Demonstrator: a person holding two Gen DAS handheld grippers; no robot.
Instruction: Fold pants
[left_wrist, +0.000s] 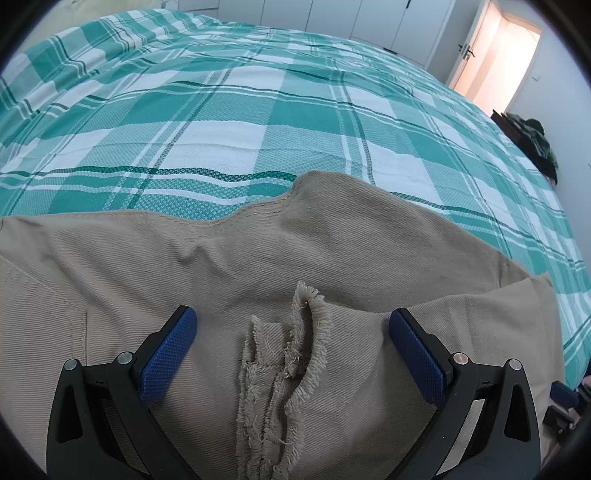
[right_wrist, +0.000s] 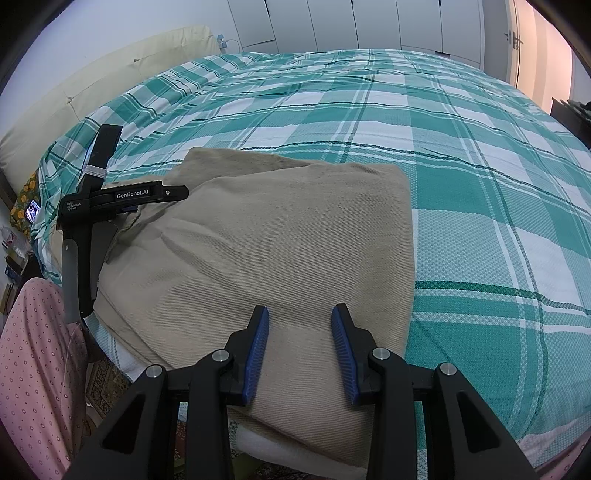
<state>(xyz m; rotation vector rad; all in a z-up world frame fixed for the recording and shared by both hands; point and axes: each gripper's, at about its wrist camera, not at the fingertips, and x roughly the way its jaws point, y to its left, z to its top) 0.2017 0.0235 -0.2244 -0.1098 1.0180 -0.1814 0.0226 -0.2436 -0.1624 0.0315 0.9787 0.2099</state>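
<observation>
One pair of tan pants (right_wrist: 266, 236) is what this is all about, and they're sitting near the front edge of the bed, already stacked into a chunky rectangle on the green plaid bedspread (right_wrist: 480, 184). From the right wrist view the bundle looks mostly squared off, with one corner hanging slightly past the mattress edge toward the camera. The frayed hem (left_wrist: 288, 354) shows up in the left wrist view, lying loose on top of the cloth, a bit rumpled and curled open.

Left gripper (left_wrist: 291, 332) has its tongs spread wide with the hem between them, not pinching anything. Right gripper (right_wrist: 300, 325) is parted more narrowly over the near part of the bundle and isn't holding cloth either, as far as I can tell.

My guess is the fold is nearly done, maybe a last tuck or smoothing left. Stuff that could go sideways: grabbing only that floppy hem would peel the top layer back and undo the stack. The fabric looks thick, so a tight fold might spring open. And since the bundle is so near the bed's edge, a push from the far side could slide it off.
</observation>
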